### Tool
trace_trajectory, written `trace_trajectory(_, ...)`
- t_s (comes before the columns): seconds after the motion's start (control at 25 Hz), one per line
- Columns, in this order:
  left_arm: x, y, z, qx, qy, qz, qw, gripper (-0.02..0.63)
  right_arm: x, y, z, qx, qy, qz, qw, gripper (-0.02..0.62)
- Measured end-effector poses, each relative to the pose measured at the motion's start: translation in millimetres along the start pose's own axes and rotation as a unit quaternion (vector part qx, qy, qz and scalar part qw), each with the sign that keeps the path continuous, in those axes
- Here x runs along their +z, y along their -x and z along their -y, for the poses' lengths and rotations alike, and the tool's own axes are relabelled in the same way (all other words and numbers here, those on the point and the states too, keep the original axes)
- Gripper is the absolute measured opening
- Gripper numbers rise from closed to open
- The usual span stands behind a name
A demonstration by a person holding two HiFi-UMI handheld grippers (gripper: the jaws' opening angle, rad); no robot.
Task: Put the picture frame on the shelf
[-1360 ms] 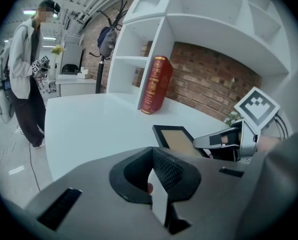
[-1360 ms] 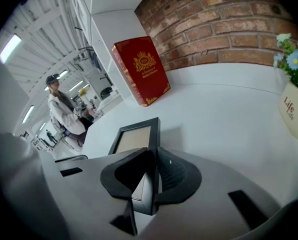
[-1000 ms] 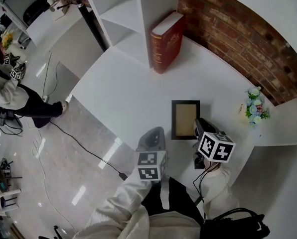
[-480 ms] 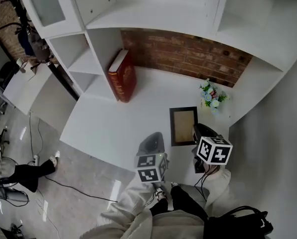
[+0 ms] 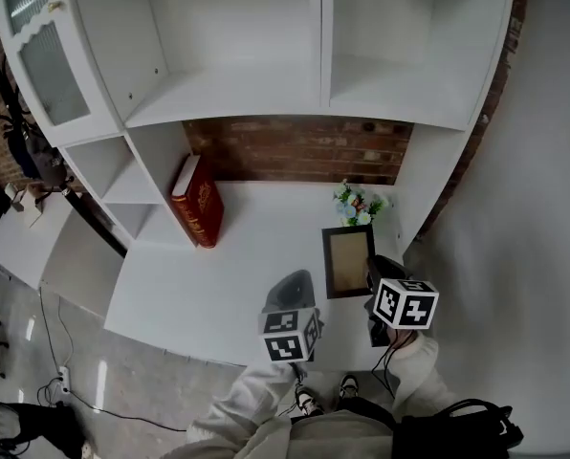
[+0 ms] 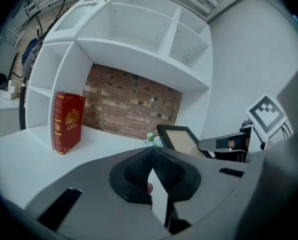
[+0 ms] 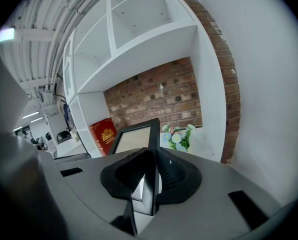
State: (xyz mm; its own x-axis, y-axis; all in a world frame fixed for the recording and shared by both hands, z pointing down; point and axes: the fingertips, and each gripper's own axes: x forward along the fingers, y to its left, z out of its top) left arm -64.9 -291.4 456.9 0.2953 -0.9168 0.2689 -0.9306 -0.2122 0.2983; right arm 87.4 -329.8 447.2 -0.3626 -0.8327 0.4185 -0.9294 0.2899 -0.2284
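Observation:
The black picture frame [image 5: 347, 261] with a tan inside is tilted up off the white desk [image 5: 218, 285], below the white shelf unit [image 5: 266, 103]. My right gripper [image 5: 372, 277] is shut on the frame's right edge; in the right gripper view the frame [image 7: 135, 139] stands between the jaws of that gripper [image 7: 151, 176]. My left gripper [image 5: 293, 290] hovers to the left of the frame over the desk's front edge. In its own view the left gripper [image 6: 151, 156] is shut with nothing in it, and the frame [image 6: 180, 139] shows ahead to the right.
A red book [image 5: 197, 202] stands upright against the shelf unit's left partition. A small bunch of flowers [image 5: 359, 202] sits just behind the frame by the brick back wall [image 5: 295, 149]. Open shelf bays [image 5: 400, 75] are above. The floor drops off at the desk's front.
The head view has swung round to face the shelf unit squarely. The right gripper keeps its hold on the frame, and both grippers stay near the desk's front edge.

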Motion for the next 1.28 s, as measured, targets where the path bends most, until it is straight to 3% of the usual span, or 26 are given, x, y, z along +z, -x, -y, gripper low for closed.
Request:
trace_trajectory(0.24,18.7,-11.4,15.0,-0.011,-0.026,0.004,0.9996,0.008,30.2,21.3,21.3,-0.018,-0.001,0.039,0.999,0.074)
trace_trajectory(0.6,77.9,-33.5,49.4,-0.045,-0.055,0.042,0.9965,0.008,94.8,58.3,39.6,-0.031,0.014,0.113,0.993,0.074)
trace_trajectory(0.8,110.5,-35.3,68.1,-0.065,-0.070,0.060,0.9936,0.008,131.4,77.0,39.2,-0.029,0.020,0.151,0.988,0.074)
trace_trajectory(1.28,202.6,-35.6,94.1,-0.070,-0.099,0.129,0.9842,0.008,225.0,107.0,30.5,-0.022,0.046,0.221,0.974,0.074)
